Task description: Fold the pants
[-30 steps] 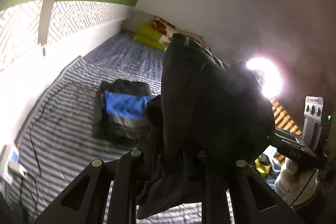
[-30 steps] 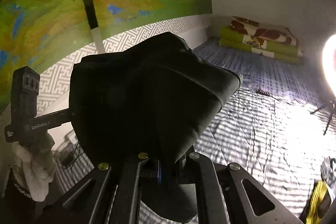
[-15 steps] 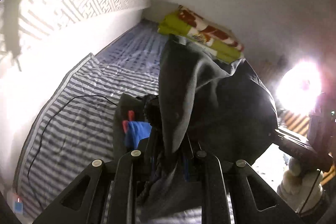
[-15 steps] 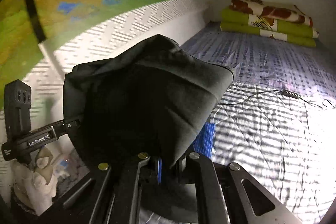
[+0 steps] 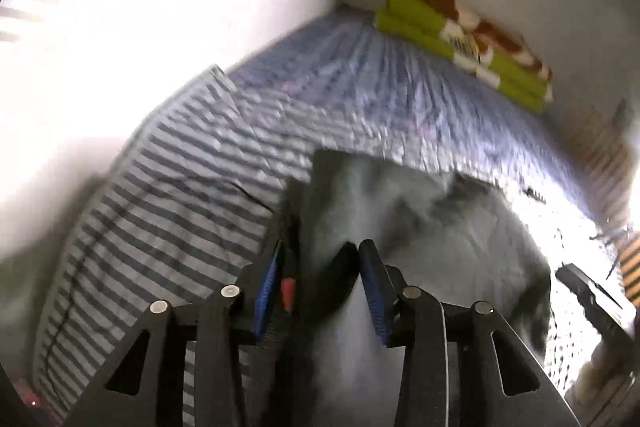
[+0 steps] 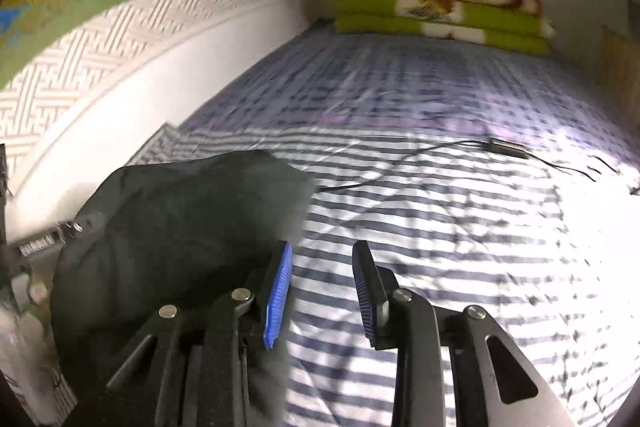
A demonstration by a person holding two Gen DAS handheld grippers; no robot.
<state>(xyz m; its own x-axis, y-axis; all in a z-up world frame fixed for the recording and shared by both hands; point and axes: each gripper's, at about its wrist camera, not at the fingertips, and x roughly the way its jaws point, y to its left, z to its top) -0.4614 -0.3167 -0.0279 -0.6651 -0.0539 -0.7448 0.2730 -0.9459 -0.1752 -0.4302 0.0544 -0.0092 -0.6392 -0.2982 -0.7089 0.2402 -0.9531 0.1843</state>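
Two grippers hover over the striped bed, which fills the middle of both views, and the job looks close to its end. Your dark pants, the largest thing on it, lie as a folded bundle in the lower centre of the left view and the lower left of the right view, apparently laid partly over a blue and red garment peeking out at their left edge. What remains, by my reading, is letting go cleanly and perhaps smoothing the top layer; whether the fold is square the blur hides. Far back, in the upper right, sits a folded green blanket. Your left gripper is opening its jaws with a ridge of pants fabric between them, seemingly no longer pinched. Your right gripper is opening too, released, bare bedding between its pads and the pants just beside its left finger.
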